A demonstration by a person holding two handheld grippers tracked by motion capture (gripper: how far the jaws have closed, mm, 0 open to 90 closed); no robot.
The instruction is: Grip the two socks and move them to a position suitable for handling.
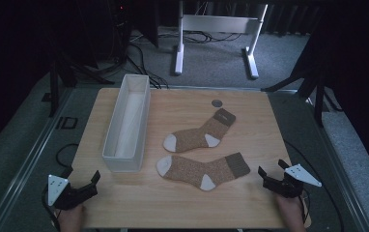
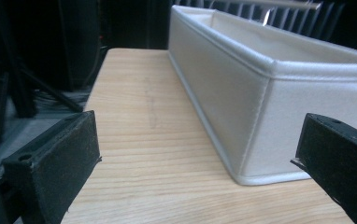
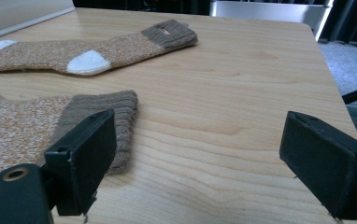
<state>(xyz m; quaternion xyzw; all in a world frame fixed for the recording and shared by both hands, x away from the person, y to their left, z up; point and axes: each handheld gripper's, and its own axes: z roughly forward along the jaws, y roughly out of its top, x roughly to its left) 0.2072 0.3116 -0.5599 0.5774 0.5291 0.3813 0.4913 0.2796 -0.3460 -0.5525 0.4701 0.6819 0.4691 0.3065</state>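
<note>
Two tan socks with white toes and heels and brown cuffs lie flat on the wooden table [image 1: 182, 203]. The far sock [image 1: 199, 133] is angled up to the right; the near sock [image 1: 202, 169] lies below it, cuff to the right. A long white fabric box [image 1: 127, 123] stands left of them. My left gripper [image 1: 92, 182] rests open at the table's front left corner, facing the box's near end [image 2: 270, 116]. My right gripper [image 1: 272, 174] is open at the front right, just right of the near sock's cuff [image 3: 106, 109], with bare table between its jaws.
A small dark disc [image 1: 216, 102] lies on the table behind the far sock. A white frame stand [image 1: 216, 29] and cables sit on the floor beyond the table. Dark tripod legs [image 1: 313, 82] flank both sides.
</note>
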